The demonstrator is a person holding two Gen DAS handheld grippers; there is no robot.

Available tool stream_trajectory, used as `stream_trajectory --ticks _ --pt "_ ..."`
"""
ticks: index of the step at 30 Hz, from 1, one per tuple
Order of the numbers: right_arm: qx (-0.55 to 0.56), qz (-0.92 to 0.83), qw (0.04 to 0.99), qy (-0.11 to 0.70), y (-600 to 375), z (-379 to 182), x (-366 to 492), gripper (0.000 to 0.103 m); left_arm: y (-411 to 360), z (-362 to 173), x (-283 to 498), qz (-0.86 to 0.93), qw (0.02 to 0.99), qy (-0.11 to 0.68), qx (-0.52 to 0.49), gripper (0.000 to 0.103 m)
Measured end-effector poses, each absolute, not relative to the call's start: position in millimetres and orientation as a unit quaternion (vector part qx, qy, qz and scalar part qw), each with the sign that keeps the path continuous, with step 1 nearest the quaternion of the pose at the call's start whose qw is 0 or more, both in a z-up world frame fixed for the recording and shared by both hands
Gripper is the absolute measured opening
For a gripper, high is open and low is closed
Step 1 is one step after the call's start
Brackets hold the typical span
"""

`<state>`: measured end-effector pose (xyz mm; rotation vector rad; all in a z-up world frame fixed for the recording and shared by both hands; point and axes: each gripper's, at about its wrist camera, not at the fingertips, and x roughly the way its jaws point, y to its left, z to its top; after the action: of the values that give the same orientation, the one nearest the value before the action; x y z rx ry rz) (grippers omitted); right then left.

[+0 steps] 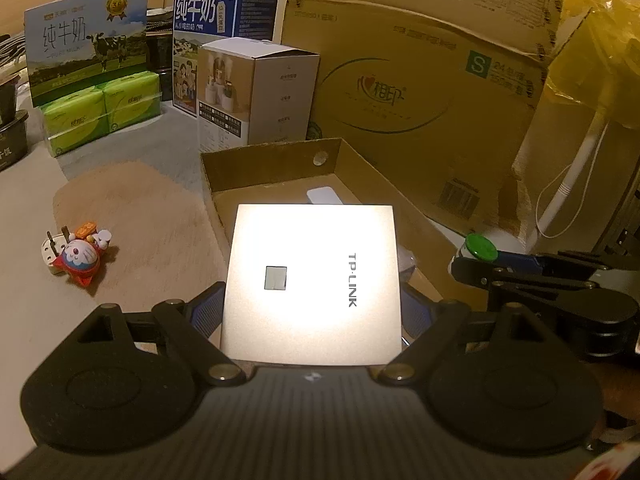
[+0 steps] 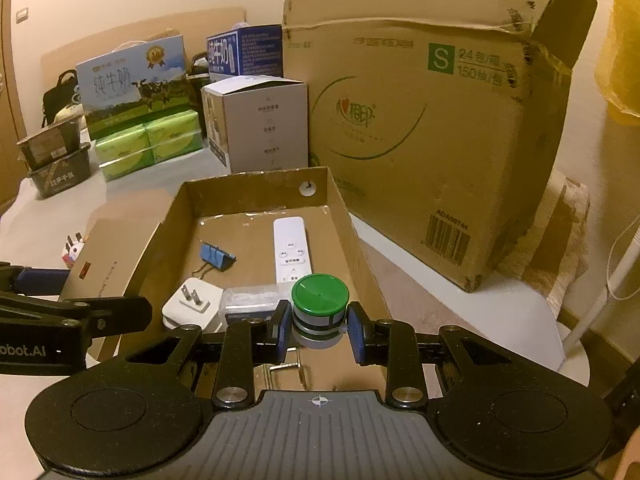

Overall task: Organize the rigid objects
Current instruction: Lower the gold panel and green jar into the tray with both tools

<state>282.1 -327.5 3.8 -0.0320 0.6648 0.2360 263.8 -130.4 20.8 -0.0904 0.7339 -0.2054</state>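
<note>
1. Over the near end of the shallow cardboard tray (image 2: 256,196), the right gripper (image 2: 319,330) holds a small green-capped bottle (image 2: 320,300) upright; its jaws are closed on the bottle's white body, the blue pads (image 2: 357,336) pressing it from either side.
2. Beside it, the left gripper (image 1: 312,312) carries a flat white TP-LINK box (image 1: 312,280); its jaws stand wide but are closed on the box's two side edges, so the box lies flat, its far edge toward the tray.
3. Governing relation: the tray lies ahead of and below both pairs of jaws. The bottle already hangs over the tray's floor, so the right hand appears nearer to a release; the box overhangs the tray's near left side.
4. Tray contents, seen in the right wrist view only: a white remote (image 2: 292,248) lying lengthwise toward the far wall, a blue binder clip (image 2: 216,256), a white plug adapter (image 2: 192,308) and a clear-wrapped packet (image 2: 250,302). Free floor appears to remain to the right of the remote.
5. The left wrist view alone shows a cartoon-figure plug (image 1: 78,256) on the tabletop (image 1: 24,208), left of the tray and apparently not yet sorted; there the box hides most of the tray's floor.
</note>
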Motion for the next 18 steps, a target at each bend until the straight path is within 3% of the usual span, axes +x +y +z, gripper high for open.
stream_trajectory --ticks 18 --pt "-0.013 0.126 0.936 0.329 -320.3 4.9 322.3 0.03 -131.2 17.2 304.5 -0.1 0.928 0.358 -0.031 0.087"
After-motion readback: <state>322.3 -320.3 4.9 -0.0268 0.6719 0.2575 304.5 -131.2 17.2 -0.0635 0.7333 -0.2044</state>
